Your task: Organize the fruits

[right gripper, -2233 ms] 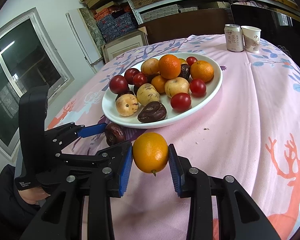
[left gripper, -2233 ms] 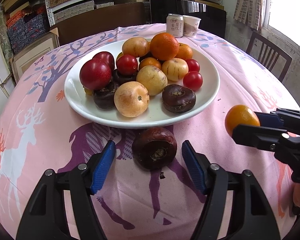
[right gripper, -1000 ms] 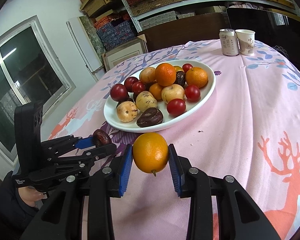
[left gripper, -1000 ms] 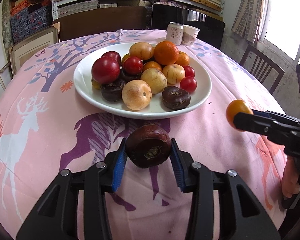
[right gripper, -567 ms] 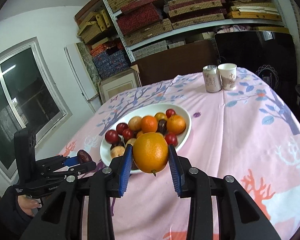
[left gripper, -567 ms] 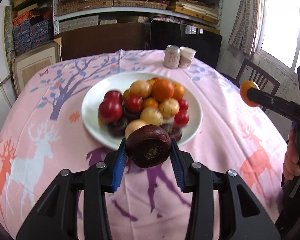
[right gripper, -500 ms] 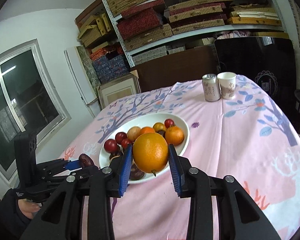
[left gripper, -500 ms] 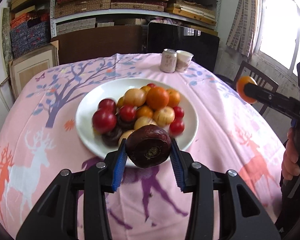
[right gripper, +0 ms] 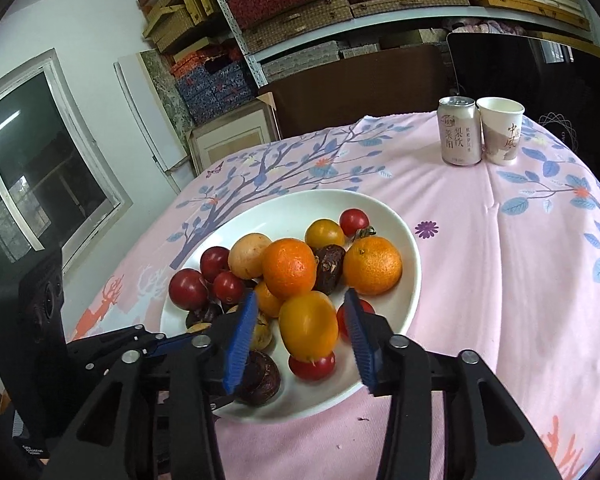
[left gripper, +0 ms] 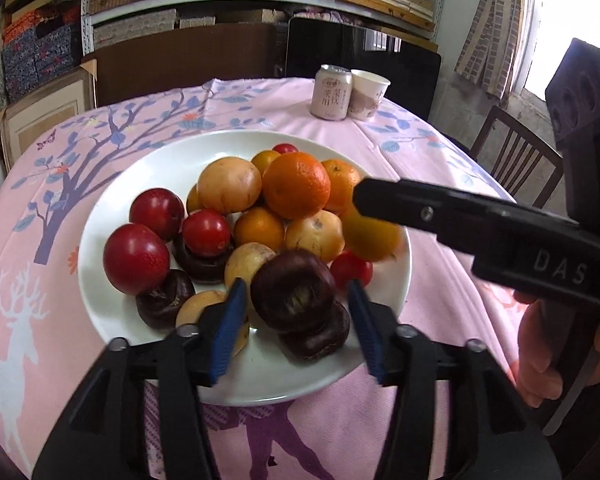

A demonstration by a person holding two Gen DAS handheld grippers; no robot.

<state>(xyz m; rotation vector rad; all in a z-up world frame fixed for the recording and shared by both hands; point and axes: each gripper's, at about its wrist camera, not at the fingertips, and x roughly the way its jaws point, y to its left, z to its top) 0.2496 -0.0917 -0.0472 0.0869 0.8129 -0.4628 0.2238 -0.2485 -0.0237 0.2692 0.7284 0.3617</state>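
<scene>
The pink tablecloth [left gripper: 440, 312] fills both views, with the white plate [left gripper: 260, 380] of fruit at centre. The left gripper [left gripper: 296, 320] and right gripper [right gripper: 300, 340] have just been opening; the dark fruit [left gripper: 294, 290] and the orange [right gripper: 309, 326] lie loose between their pads, on the pile.

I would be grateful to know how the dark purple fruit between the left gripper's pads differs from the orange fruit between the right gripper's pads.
The dark purple fruit is squat, with a dimpled end facing the camera; the smooth orange fruit is taller, egg-like. The purple one rests on another dark fruit; the orange one sits on a red tomato. Shared: both lie over the white plate, and the left gripper and right gripper jaws have just been opening, pads clear of each.
</scene>
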